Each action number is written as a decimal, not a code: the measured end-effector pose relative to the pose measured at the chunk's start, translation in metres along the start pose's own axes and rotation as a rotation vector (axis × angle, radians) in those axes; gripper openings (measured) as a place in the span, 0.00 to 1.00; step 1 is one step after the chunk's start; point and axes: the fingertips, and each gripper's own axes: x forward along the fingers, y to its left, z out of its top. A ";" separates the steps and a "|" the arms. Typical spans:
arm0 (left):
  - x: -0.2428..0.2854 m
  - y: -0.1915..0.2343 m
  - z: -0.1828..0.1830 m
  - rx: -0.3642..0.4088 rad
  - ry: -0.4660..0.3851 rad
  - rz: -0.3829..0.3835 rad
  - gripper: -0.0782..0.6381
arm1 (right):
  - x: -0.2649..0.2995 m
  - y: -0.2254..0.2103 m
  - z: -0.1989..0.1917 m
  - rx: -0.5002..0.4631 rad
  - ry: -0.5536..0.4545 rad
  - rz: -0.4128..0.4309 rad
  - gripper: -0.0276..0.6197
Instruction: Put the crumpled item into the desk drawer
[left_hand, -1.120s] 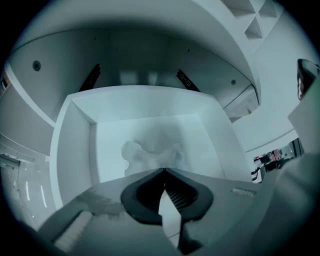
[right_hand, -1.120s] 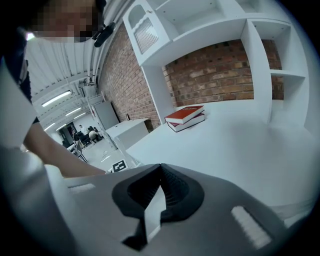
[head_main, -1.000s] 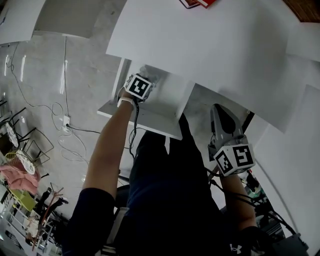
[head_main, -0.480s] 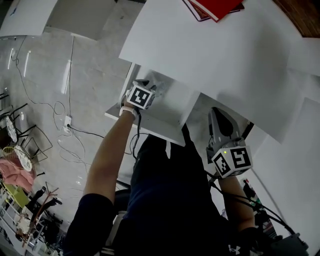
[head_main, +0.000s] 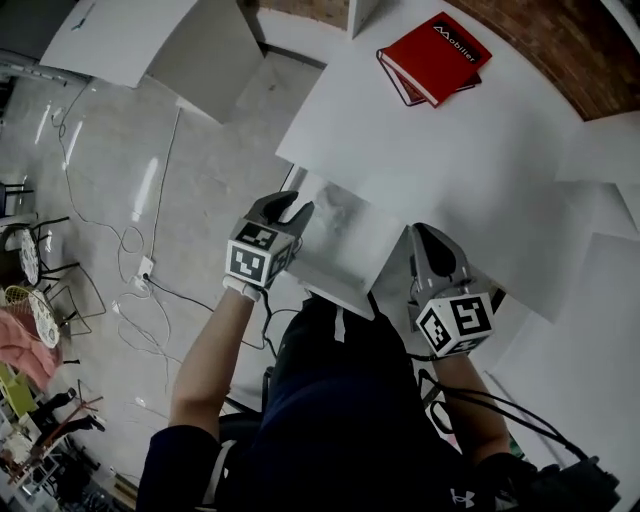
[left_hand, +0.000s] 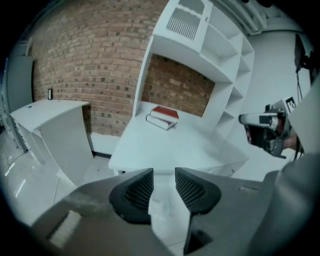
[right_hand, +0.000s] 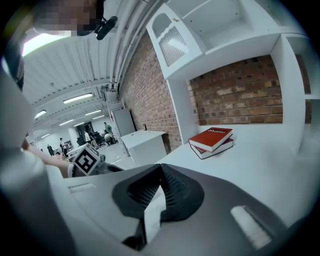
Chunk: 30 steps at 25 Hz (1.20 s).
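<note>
Standing by the person, I see the left gripper (head_main: 293, 207) at the near left corner of the drawer (head_main: 340, 262), its jaws wide apart with nothing pressed between them. The right gripper (head_main: 420, 235) hangs just right of the drawer under the desk (head_main: 480, 170) edge, its tips pinched together on nothing.

The crumpled item (head_main: 338, 208) lies inside the open drawer, toward its far end, just beyond the left jaws. It looks like a pale wad of paper or tissue, though I can't tell which. I'd judge it very light and soft, not fragile or slippery, and easy to squash. If it needed moving, a gentle pinch across its bulk would do.

With the wad in, what seems left is closing the drawer by pushing on its near front edge. The left gripper sits over the drawer rim and would have to clear first. The person's body stands close against the drawer front.

Farther off, two red books (head_main: 432, 58) lie stacked on the desk, well apart from the drawer. Cables (head_main: 150, 270) trail across the floor to the left.
</note>
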 end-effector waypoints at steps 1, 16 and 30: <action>-0.016 -0.003 0.013 0.008 -0.046 0.011 0.31 | 0.000 0.004 0.006 -0.005 -0.015 0.006 0.05; -0.204 -0.037 0.143 0.028 -0.557 0.261 0.29 | -0.017 0.036 0.096 -0.159 -0.195 0.056 0.05; -0.278 -0.044 0.170 0.075 -0.745 0.405 0.11 | -0.044 0.040 0.172 -0.293 -0.366 0.059 0.05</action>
